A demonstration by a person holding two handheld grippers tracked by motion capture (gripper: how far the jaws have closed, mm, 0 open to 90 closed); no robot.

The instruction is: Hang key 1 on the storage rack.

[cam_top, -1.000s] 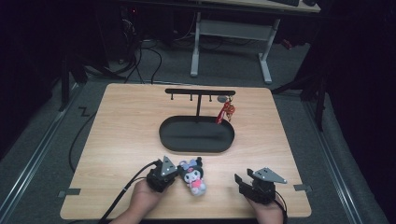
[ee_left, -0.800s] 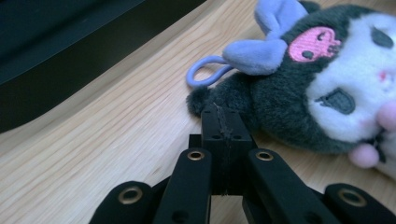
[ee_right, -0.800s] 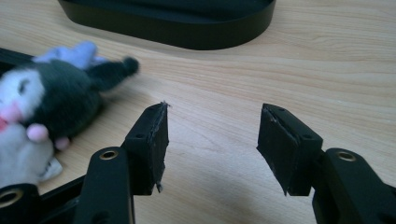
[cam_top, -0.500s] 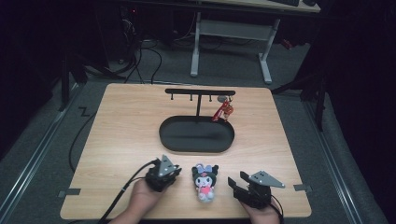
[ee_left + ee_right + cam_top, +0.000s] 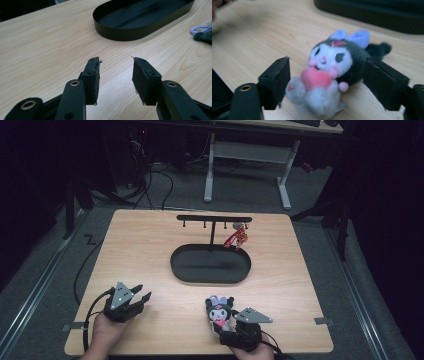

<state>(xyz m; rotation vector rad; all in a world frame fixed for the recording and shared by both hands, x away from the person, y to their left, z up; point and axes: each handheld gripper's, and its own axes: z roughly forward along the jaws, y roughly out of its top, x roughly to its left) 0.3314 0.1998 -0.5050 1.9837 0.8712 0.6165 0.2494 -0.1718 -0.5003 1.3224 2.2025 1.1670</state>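
A small black-and-white plush (image 5: 219,309) with a lilac bow and a pink heart lies on the wooden table (image 5: 150,250) near its front edge. My right gripper (image 5: 223,330) reaches it from the front right. In the right gripper view the plush (image 5: 337,57) lies between the jaws of that gripper (image 5: 327,61), which have just been opening and stand wide, the pads off it. My left gripper (image 5: 141,295) sits at the front left, well apart from the plush. Its jaws (image 5: 116,60) have just been opening, with nothing between them.
A black oval tray (image 5: 210,281) lies at mid-table, its wall (image 5: 125,35) ahead of the left gripper. Behind it stands a black hook rack (image 5: 215,219) with a red charm (image 5: 237,238) hanging at its right end. A desk frame stands beyond the table.
The left gripper has drawn away to the left from the plush and opened. The right gripper has slid left up to the plush, which has shifted slightly right, and opened wide around it.
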